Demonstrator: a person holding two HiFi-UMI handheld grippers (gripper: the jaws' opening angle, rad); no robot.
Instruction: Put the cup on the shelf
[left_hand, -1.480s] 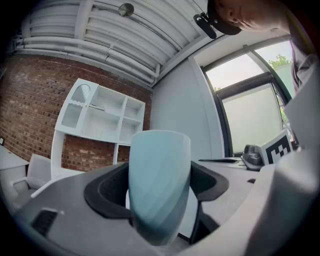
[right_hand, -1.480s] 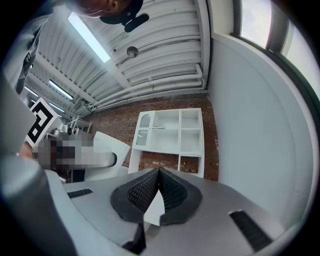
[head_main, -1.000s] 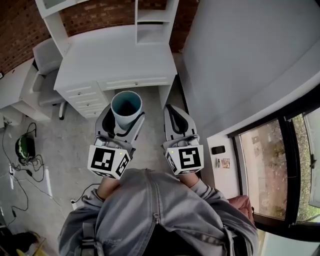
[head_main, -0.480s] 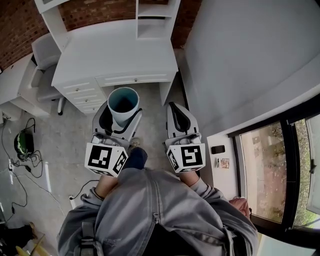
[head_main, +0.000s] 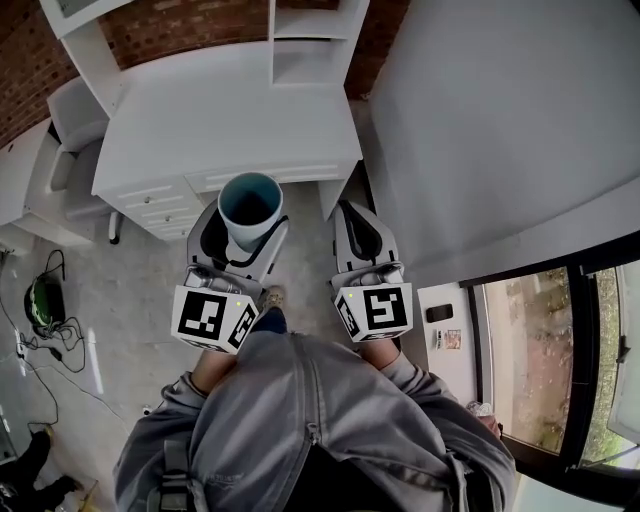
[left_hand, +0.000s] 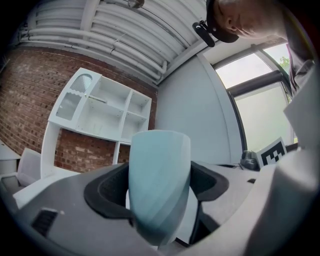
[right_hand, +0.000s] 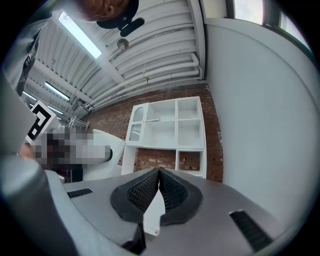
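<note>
While tight around cup, left hand-held gripper.

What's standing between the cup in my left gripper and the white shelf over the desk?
Nothing visible. The cup is clamped in the left gripper. Only the desk lies ahead, and its top is bare beneath the shelf, whose open compartments look empty.

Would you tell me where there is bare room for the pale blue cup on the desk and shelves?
The white desk top looks bare from red brick wall to front edge. The open cubbies of the white shelf unit appear empty; its left section has glazed doors. Nothing crowded.
</note>
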